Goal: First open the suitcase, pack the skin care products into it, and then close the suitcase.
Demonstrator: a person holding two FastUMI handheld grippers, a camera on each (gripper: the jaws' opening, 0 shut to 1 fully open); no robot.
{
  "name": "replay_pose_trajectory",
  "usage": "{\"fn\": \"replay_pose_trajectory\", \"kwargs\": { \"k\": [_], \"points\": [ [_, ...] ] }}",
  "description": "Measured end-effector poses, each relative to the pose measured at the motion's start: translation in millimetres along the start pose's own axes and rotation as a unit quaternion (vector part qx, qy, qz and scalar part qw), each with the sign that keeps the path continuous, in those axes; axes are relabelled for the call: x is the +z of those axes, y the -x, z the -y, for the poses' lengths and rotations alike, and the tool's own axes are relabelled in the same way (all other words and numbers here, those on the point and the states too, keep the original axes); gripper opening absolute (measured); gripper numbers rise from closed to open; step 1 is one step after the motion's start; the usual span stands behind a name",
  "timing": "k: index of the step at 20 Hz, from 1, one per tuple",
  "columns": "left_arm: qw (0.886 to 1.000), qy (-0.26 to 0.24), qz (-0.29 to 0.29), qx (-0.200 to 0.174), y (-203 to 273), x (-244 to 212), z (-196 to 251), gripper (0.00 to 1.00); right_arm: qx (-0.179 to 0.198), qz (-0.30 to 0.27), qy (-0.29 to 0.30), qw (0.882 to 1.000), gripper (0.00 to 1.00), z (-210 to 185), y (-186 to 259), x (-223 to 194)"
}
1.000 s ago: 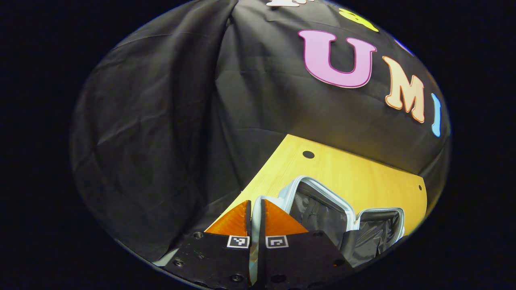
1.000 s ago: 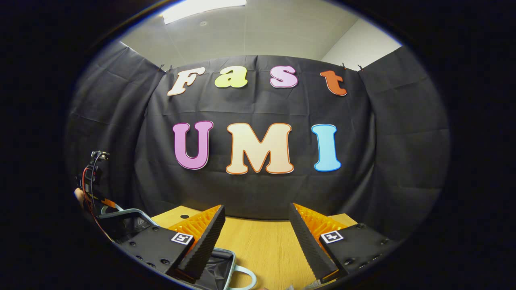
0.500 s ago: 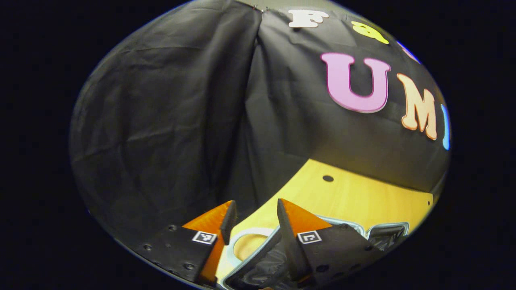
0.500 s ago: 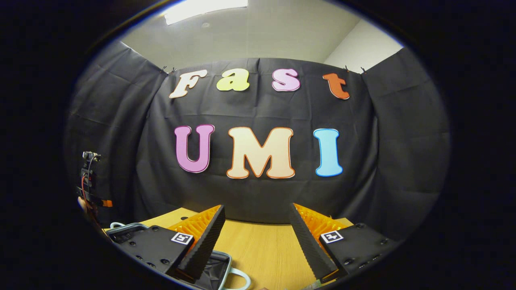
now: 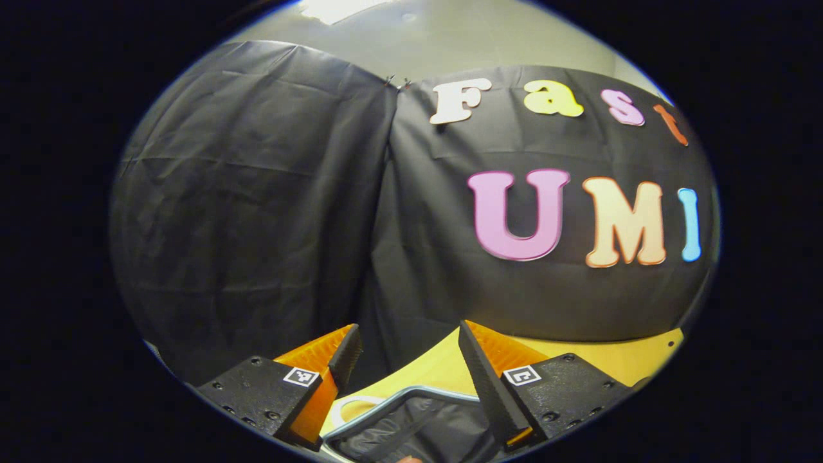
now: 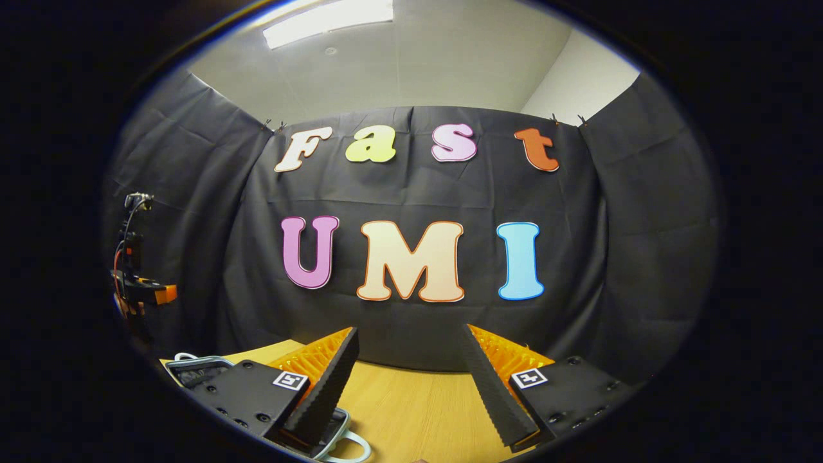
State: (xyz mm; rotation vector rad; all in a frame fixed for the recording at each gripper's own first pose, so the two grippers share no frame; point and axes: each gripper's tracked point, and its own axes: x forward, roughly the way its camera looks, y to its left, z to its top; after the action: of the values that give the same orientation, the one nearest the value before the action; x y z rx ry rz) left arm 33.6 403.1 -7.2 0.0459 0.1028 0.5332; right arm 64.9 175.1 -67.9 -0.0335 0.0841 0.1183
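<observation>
The left gripper (image 5: 406, 350), shut a second ago, is now gaping empty and rising above the open suitcase (image 5: 411, 421) on the table (image 6: 411, 402). The right gripper (image 6: 409, 360) is staying wide, empty.

My left gripper view looks forward, low over the wooden table (image 5: 443, 373), angled at the booth's left corner. My right gripper view faces the back wall squarely, slightly higher, I think. The 2 views share the table and the open suitcase (image 5: 411, 421) rim.
</observation>
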Motion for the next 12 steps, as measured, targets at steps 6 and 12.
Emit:
{"fn": "replay_pose_trajectory", "kwargs": {
  "k": [6, 12],
  "points": [
    [0.997, 0.007, 0.045, -0.059, 56.7, 33.0, 70.1, 0.90, 0.005, 0.006, 0.005, 1.000, 0.98, 33.6, 6.9, 4.3],
    [0.992, 0.008, 0.069, -0.109, 91.2, 48.9, 136.4, 0.92, -0.002, 0.018, -0.004, 1.000, 0.98, 60.6, 17.7, 11.1]
  ]
}}
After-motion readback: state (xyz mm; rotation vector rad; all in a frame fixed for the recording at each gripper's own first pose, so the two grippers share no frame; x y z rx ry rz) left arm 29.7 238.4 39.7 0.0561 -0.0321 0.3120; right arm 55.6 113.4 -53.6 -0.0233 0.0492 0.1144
